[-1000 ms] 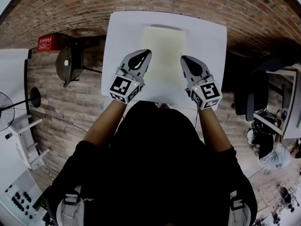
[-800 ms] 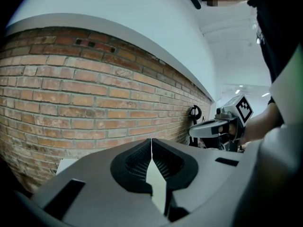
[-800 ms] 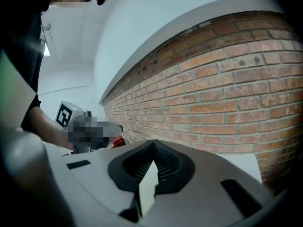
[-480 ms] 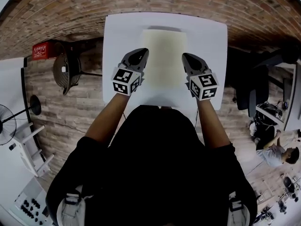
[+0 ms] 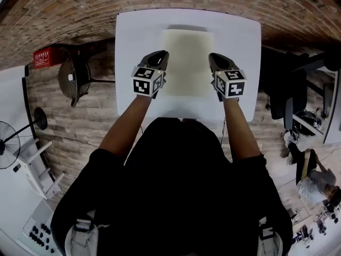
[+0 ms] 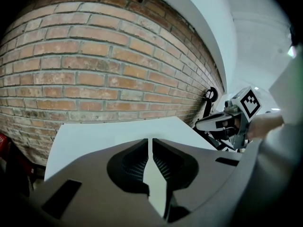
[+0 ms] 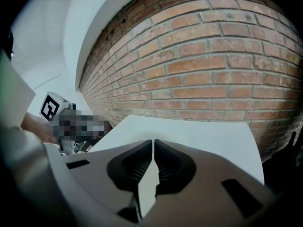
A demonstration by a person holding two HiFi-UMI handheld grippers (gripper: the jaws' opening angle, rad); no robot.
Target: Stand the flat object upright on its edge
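A pale cream flat sheet (image 5: 187, 62) lies flat on the white table (image 5: 133, 36) in the head view, its long sides running away from me. My left gripper (image 5: 160, 57) hovers by the sheet's left edge and looks shut, with nothing between its fingers. My right gripper (image 5: 216, 59) is by the right edge; its jaws are just opening, showing only a thin slit and nothing between them. In the left gripper view my left gripper (image 6: 150, 141) points over the bare table top, and the right gripper view shows the same for my right gripper (image 7: 153, 142). Neither gripper view shows the sheet.
A brick wall (image 6: 94, 70) rises behind the table's far edge. Left of the table are a red box (image 5: 45, 57), a dark round stand (image 5: 74, 79) and a fan (image 5: 8, 143). At the right are dark desks and chairs (image 5: 293, 100) and a person (image 5: 314, 180).
Both grippers have moved forward along the sheet's two long sides and turned more parallel to them. The sheet has stayed flat.
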